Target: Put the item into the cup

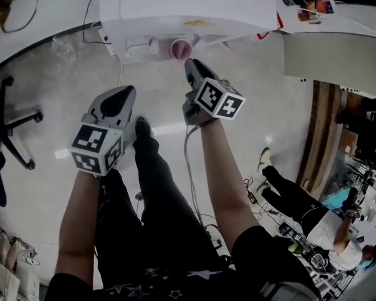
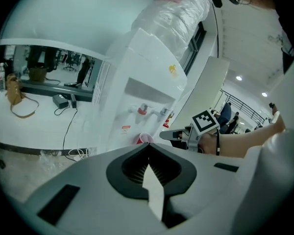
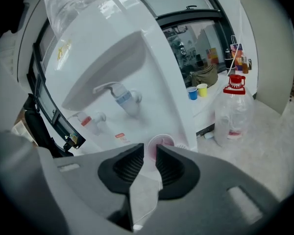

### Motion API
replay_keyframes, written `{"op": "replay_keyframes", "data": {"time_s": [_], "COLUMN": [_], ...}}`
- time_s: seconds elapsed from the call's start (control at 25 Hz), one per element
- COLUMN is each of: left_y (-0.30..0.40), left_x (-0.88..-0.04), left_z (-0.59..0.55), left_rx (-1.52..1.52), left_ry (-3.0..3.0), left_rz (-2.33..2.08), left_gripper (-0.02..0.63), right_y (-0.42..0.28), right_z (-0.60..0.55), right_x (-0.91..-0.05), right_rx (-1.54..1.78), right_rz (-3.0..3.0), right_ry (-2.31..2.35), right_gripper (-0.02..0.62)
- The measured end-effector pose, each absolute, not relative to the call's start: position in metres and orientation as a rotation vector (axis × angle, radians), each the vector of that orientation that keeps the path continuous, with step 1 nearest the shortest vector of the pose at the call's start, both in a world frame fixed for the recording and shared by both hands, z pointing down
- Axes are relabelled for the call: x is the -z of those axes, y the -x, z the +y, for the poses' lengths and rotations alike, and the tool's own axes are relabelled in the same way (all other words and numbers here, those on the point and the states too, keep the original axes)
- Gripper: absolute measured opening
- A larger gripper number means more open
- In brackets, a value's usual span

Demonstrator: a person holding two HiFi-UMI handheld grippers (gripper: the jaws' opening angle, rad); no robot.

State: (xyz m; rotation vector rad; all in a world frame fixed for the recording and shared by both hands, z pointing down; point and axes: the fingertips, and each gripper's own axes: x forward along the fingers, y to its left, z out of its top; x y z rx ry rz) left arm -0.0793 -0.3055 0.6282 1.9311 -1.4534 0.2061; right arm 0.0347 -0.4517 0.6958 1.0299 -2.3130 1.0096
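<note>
Frankly, the first risk is that you have nothing to deliver. The right hand-held gripper [image 3: 147, 153] has its ribbed black pads a narrow slit apart with nothing I can make out between them. The left hand-held gripper [image 2: 148, 150] has its jaws met at the tips, and no item shows there either. Find the item before you go closer.

The small pink cup [image 3: 160, 144] sits on the drip ledge of the tall white plastic water dispenser [image 3: 112, 48], below the blue-tipped tap [image 3: 121, 98]. It is on the far side of both grippers, with the right one near it and the left well back.

It looks light and thin-walled, so a nudge from the hard grey jaw shell would probably tip it. It could also be pushed off the ledge onto the pale polished floor [image 1: 62, 86]. The recess is shallow and the taps overhang it, so an item let go from high up could clip a tap and bounce out.

The dispenser's skin is smooth and glossy. The clear crinkled bottle [image 2: 179, 9] on top of it looks like soft plastic.
</note>
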Motion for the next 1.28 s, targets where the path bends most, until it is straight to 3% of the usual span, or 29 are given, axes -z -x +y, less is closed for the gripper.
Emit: {"op": "replay_keyframes", "data": {"time_s": [1.0,1.28], "left_y": [0.115,0.118], "left_x": [-0.494,-0.490], "left_z": [-0.141,-0.101], "left_rx": [-0.246,-0.320], "left_ry": [-2.131,-2.225], "left_rz": [-1.329,-1.249], "left_gripper": [0.007,0.007], "right_y": [-0.027,-0.037], "right_z": [-0.246,-0.173], "right_x": [-0.513,-0.491], "right_rx": [-1.063,-1.064], "right_rz": [-2.432,-2.408], "right_ry": [-1.275,-1.365], "right_gripper": [0.067,0.067]}}
